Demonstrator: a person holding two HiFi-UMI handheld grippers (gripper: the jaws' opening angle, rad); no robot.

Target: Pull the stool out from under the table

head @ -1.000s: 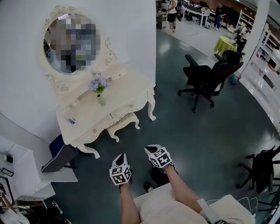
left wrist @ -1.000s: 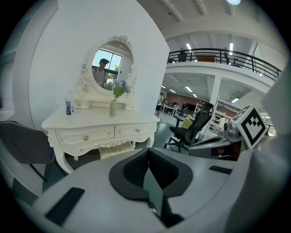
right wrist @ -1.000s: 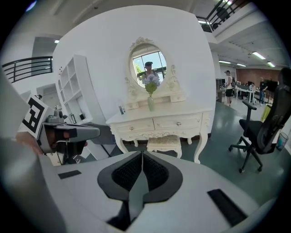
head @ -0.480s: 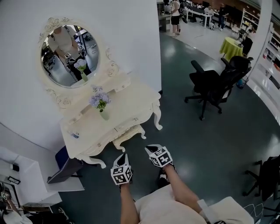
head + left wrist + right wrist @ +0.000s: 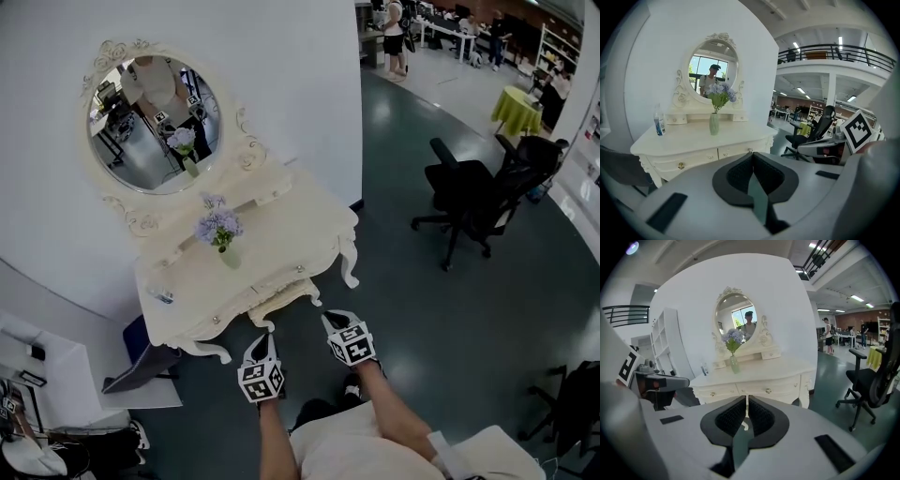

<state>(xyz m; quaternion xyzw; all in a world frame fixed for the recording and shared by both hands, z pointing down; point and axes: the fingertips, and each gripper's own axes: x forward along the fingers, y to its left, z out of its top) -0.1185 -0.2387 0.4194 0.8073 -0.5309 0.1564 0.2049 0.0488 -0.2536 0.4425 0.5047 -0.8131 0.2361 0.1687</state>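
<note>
At the table, left claw, right claw nearer than before, both shut, empty; stool tucked under

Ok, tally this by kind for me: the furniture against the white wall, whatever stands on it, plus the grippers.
dressing table: 1
stool: 1
oval mirror: 1
vase of flowers: 1
bottle: 1
grippers: 2 (left gripper, right gripper)
Total: 7

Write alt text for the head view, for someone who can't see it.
From above, a person points two shut grippers, left gripper and right gripper, at a cream stool tucked under a dressing table. A vase of purple flowers and an oval mirror stand on the table; black office chairs stand at right.
</note>
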